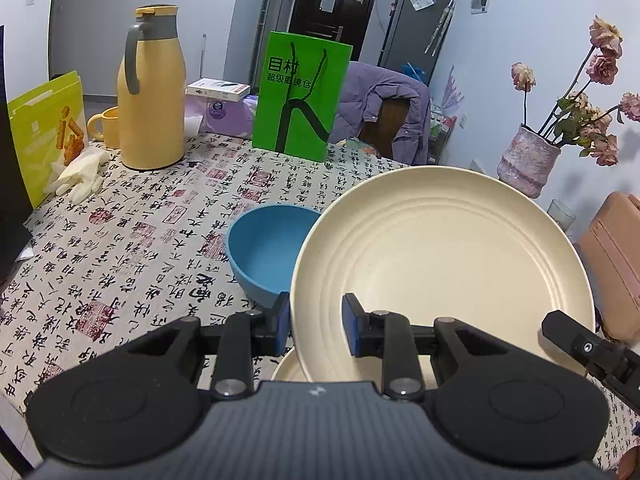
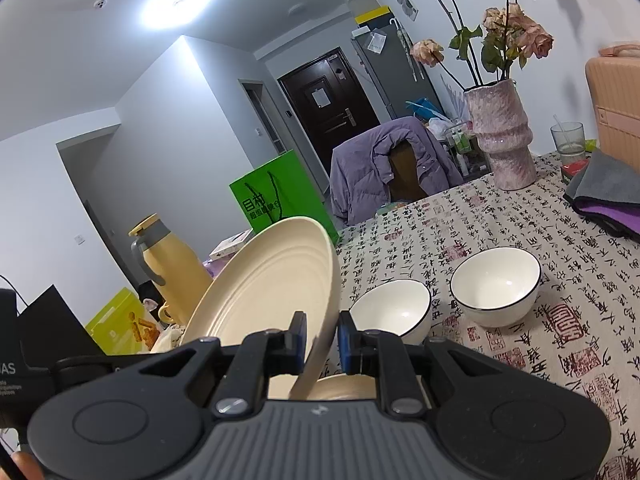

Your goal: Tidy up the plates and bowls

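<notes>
A large cream plate (image 1: 440,256) hangs tilted above the table, held at two sides of its rim. My left gripper (image 1: 316,312) is shut on its near-left rim, one pad under the edge and one on the inner face. My right gripper (image 2: 322,328) is shut on the plate's (image 2: 272,292) opposite rim, and one of its fingers (image 1: 560,324) shows in the left wrist view. A second cream plate (image 1: 288,368) lies on the table right below. A blue bowl (image 1: 268,248) stands just left of the held plate. Two white bowls (image 2: 396,312) (image 2: 496,284) sit to the right.
The table has a calligraphy-print cloth (image 1: 160,240). At its back stand a yellow thermos (image 1: 152,88), a yellow mug (image 1: 106,126) and a green paper bag (image 1: 302,96). A vase of dried flowers (image 2: 504,140), a glass (image 2: 568,140) and folded cloths (image 2: 608,192) are on the right.
</notes>
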